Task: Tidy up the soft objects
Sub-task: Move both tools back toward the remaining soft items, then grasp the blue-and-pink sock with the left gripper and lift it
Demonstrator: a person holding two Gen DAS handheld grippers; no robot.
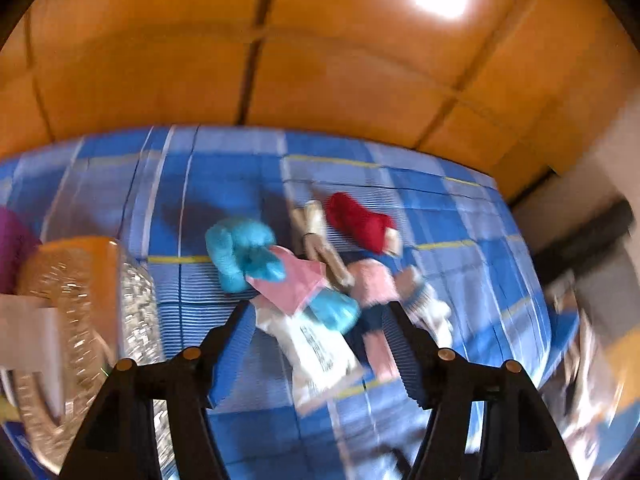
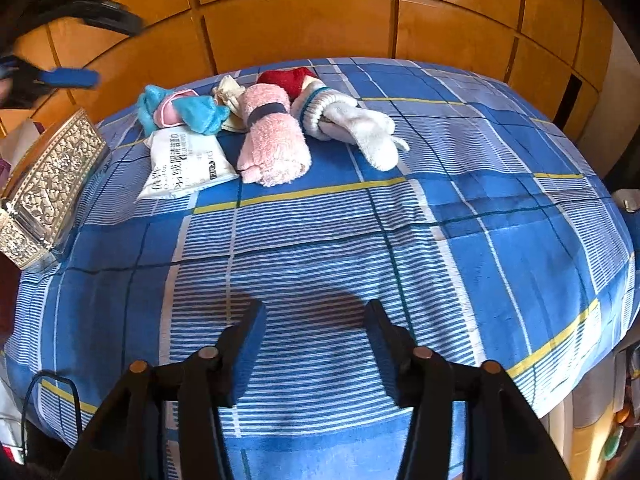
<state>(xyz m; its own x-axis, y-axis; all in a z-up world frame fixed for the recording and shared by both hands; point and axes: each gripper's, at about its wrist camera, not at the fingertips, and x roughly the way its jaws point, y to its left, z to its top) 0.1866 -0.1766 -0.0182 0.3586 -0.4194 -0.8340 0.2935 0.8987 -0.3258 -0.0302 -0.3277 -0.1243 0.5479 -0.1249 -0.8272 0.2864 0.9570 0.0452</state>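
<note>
Right wrist view, read from left to right: an embossed silver box [image 2: 48, 184] is seen at the left edge of the bed [image 2: 520, 240], and beside it, toward the headboard edge, the soft things are gathered in one loose cluster. A turquoise plush piece with a pink insert [image 2: 180, 110] lies farthest left, touching a white printed packet [image 2: 184, 166] just in front of it. A cream sock [image 2: 230, 94] is partly hidden behind a rolled pink towel [image 2: 272, 140], which is bound by a dark band. A red sock [image 2: 290, 78] is tucked behind, and a white sock with a teal cuff [image 2: 352, 124] ends the row, touching the pink roll. Nothing can be seen inside the silver box from either view, so no item is judged to be put away yet; the whole pile appears left to sort.

The right claw [image 2: 316, 336] is held spread over bare bedspread near the foot edge, well apart from the cluster, with nothing between its fingers. In the blurred left wrist view, the left claw [image 1: 316, 316] is also spread and empty, poised just before the packet and the turquoise piece, touching neither as far as can be told. A first pick from the left end of the cluster is judged to be the step in hand.
</note>
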